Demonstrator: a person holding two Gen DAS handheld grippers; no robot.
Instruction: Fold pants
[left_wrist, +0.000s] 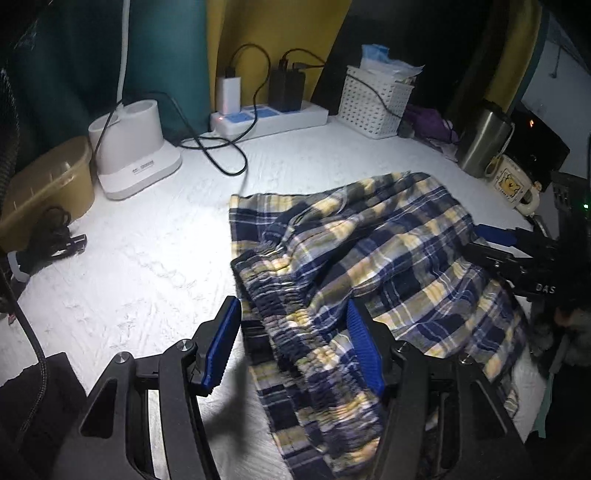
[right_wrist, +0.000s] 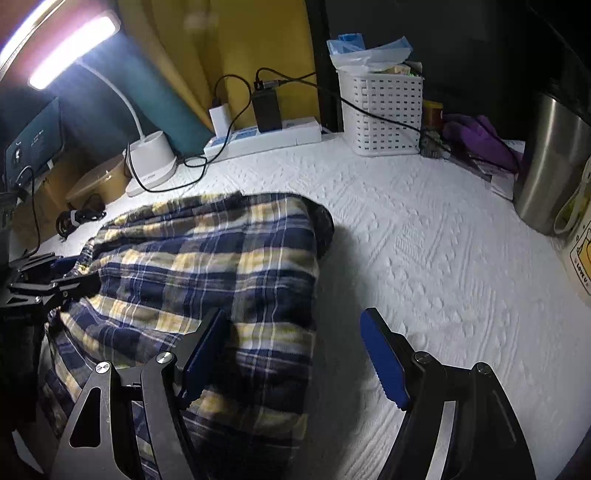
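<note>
Right now I have both sets of fingers open and holding nothing: the left gripper (left_wrist: 291, 343) straddles the elastic waistband of the plaid pants (left_wrist: 373, 258), the right gripper (right_wrist: 295, 362) sits at their folded edge. The pants lie bunched on the white tabletop (right_wrist: 424, 236). If I close carelessly, I could pinch only one layer and drag the fold apart.

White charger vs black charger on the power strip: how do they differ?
Colour: the white charger is pale, the black charger dark. Build: the white charger is narrower, the black charger wider and bulkier. Position: in the left wrist view the white charger sits at the left end of the power strip, the black charger nearer its middle. Both stand upright, each with a black cable plugged in on top.
</note>
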